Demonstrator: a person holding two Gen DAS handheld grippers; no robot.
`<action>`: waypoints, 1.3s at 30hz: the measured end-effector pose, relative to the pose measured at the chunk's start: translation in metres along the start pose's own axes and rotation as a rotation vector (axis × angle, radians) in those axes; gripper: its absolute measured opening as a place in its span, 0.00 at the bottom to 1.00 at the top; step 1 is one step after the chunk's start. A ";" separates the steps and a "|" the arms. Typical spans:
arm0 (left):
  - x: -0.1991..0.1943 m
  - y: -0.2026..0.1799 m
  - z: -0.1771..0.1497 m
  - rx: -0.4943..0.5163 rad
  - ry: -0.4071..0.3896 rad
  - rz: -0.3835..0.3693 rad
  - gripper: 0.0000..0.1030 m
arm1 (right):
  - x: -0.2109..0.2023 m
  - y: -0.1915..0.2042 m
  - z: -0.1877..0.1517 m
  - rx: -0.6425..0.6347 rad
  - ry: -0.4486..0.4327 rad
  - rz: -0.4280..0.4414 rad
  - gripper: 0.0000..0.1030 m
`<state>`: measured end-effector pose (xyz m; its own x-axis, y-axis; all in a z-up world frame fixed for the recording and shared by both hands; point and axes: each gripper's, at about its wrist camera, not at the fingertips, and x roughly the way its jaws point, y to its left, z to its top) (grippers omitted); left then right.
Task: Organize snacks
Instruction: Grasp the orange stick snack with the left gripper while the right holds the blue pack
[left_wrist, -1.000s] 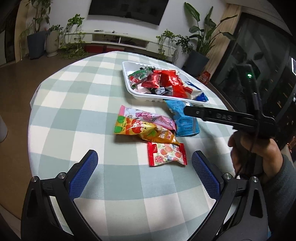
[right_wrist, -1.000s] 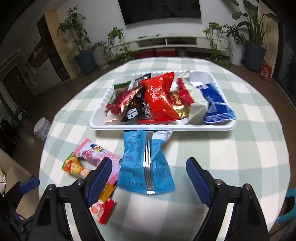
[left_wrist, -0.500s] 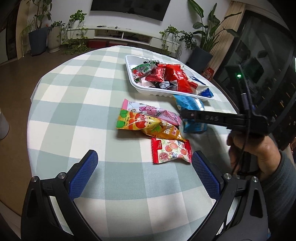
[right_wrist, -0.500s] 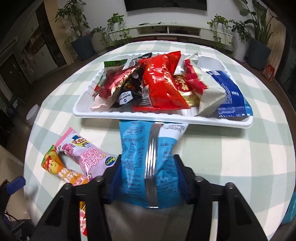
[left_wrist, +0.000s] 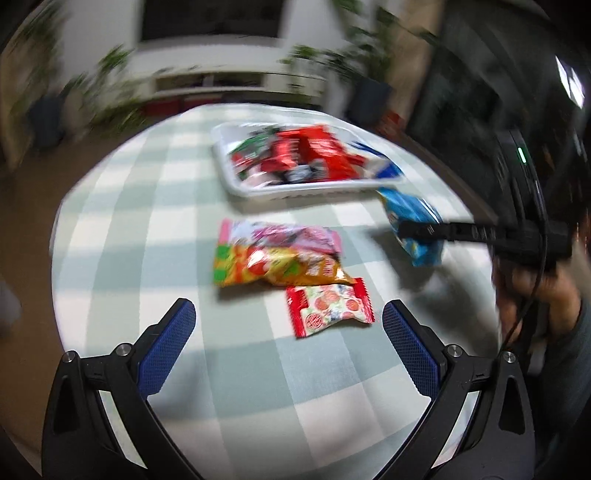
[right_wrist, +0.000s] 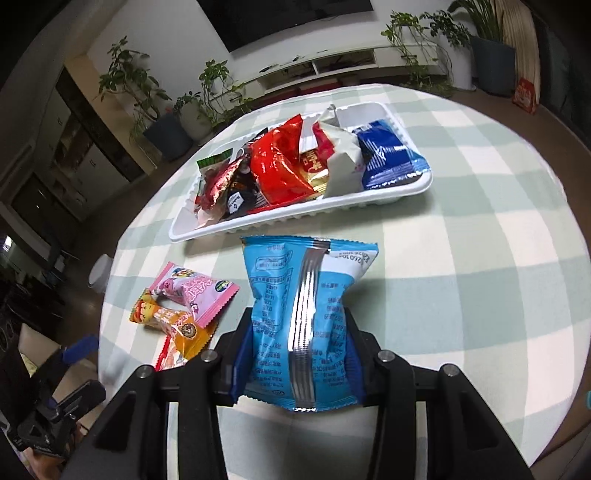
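Observation:
My right gripper (right_wrist: 299, 332) has its jaws closing on a light blue snack packet (right_wrist: 306, 295), pads pressing both its sides, and holds it just off the cloth in front of the white tray (right_wrist: 295, 218). Several red, blue and white packets fill the tray. In the blurred left wrist view the blue packet (left_wrist: 413, 214) hangs from the right gripper (left_wrist: 417, 230) beside the tray (left_wrist: 258, 190). My left gripper (left_wrist: 288, 325) is open above the cloth, close to a red-edged strawberry packet (left_wrist: 328, 306). Beyond that lie an orange packet (left_wrist: 273, 267) and a pink packet (left_wrist: 280, 234).
The round table has a green-and-white checked cloth (right_wrist: 480, 240) that ends at curved edges on every side. A person's hand (left_wrist: 528, 288) holds the right gripper at the table's right rim. Potted plants and a low TV shelf stand beyond the table.
The right gripper's jaws went from wide apart to closed on the blue packet, which now stands raised and farther from the tray. The left wrist view has rolled and blurred.

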<state>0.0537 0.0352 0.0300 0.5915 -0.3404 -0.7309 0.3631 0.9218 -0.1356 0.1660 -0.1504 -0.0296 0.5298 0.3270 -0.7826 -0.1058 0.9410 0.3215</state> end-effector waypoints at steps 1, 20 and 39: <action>0.001 -0.008 0.007 0.114 0.007 -0.003 1.00 | -0.002 0.000 0.001 0.000 -0.003 0.017 0.44; 0.087 -0.026 0.045 0.760 0.399 -0.130 0.37 | -0.022 0.006 0.009 -0.025 -0.057 0.070 0.44; 0.121 -0.016 0.060 0.699 0.561 -0.074 0.28 | -0.011 0.009 0.006 -0.034 -0.023 0.062 0.45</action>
<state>0.1624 -0.0319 -0.0163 0.1767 -0.0849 -0.9806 0.8498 0.5159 0.1085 0.1644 -0.1464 -0.0151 0.5408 0.3829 -0.7489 -0.1676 0.9216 0.3501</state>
